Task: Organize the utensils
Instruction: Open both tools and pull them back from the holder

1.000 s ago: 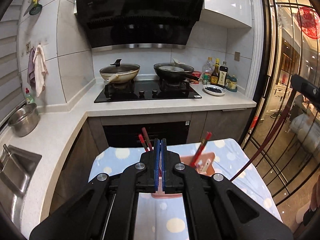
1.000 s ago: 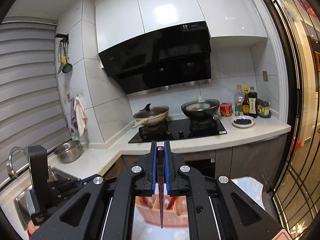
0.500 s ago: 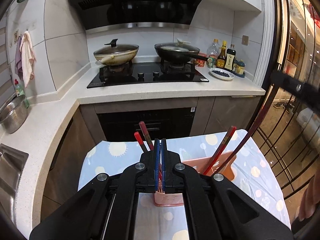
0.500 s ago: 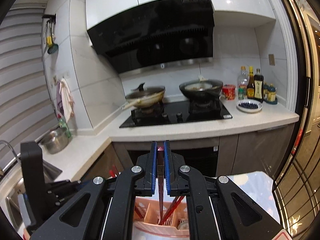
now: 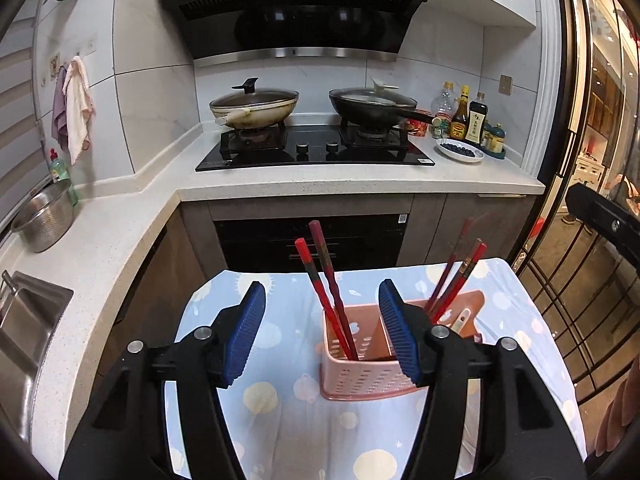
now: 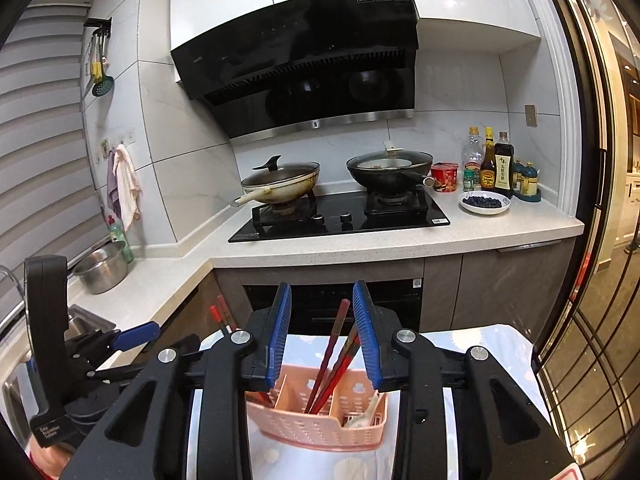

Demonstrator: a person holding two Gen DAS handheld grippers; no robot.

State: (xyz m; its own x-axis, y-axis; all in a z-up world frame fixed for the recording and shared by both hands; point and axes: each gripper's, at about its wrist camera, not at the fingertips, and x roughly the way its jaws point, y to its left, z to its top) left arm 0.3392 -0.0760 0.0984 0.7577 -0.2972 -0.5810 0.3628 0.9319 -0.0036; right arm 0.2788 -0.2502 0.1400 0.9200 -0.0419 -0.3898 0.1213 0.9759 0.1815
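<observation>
A pink perforated utensil basket stands on a small table with a blue spotted cloth; it also shows in the right wrist view. Two red chopsticks lean in its left compartment and more red chopsticks lean in a compartment further right, seen again in the right wrist view. A pale spoon lies in the right end compartment. My left gripper is open and empty above the basket. My right gripper is open and empty above the basket.
Beyond the table is an L-shaped white counter with a black hob, two lidded pans, sauce bottles and a dish of blueberries. A steel bowl and a sink are at the left. A glass door is at the right.
Both grippers have opened. The right gripper has let go of the red chopstick it held, which now stands in the basket. The left gripper has released its chopsticks into the left compartment.
</observation>
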